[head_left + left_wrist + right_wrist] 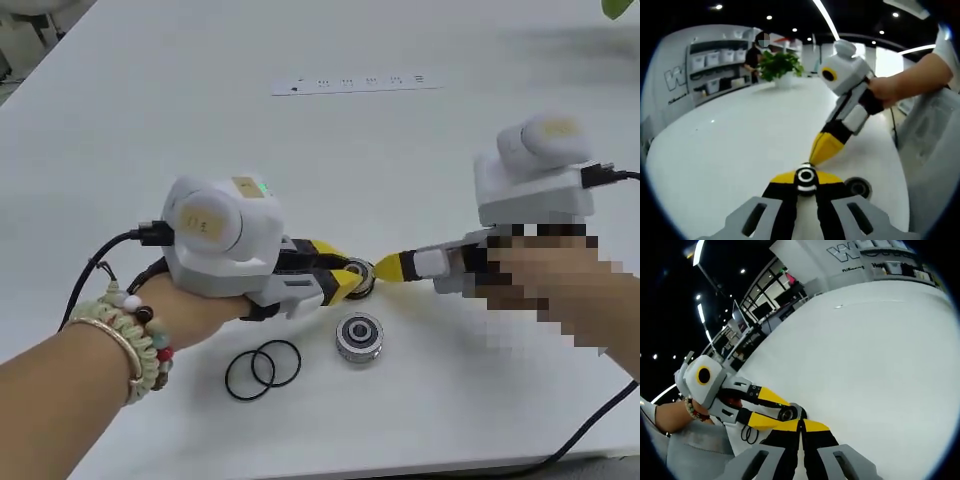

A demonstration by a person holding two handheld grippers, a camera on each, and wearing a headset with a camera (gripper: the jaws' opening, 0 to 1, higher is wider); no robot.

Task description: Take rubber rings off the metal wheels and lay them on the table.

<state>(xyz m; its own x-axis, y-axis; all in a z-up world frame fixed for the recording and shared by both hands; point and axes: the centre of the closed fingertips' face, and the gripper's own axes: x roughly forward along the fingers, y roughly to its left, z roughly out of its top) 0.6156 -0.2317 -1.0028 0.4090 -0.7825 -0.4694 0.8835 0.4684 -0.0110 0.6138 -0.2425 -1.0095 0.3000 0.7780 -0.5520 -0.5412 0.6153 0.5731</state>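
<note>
Black rubber rings (262, 368), white table (400, 150)

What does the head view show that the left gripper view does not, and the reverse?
Head view: two rubber rings lying on the table, and a power strip. Left gripper view: a potted plant and shelves. Shared: the left gripper clamping a wheel, the right gripper at it, a second wheel lying flat.

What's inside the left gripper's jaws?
A metal wheel, clamped by the left gripper. Right gripper tips reach it. Jaws cover its rim, so any rubber ring there is hidden.
</note>
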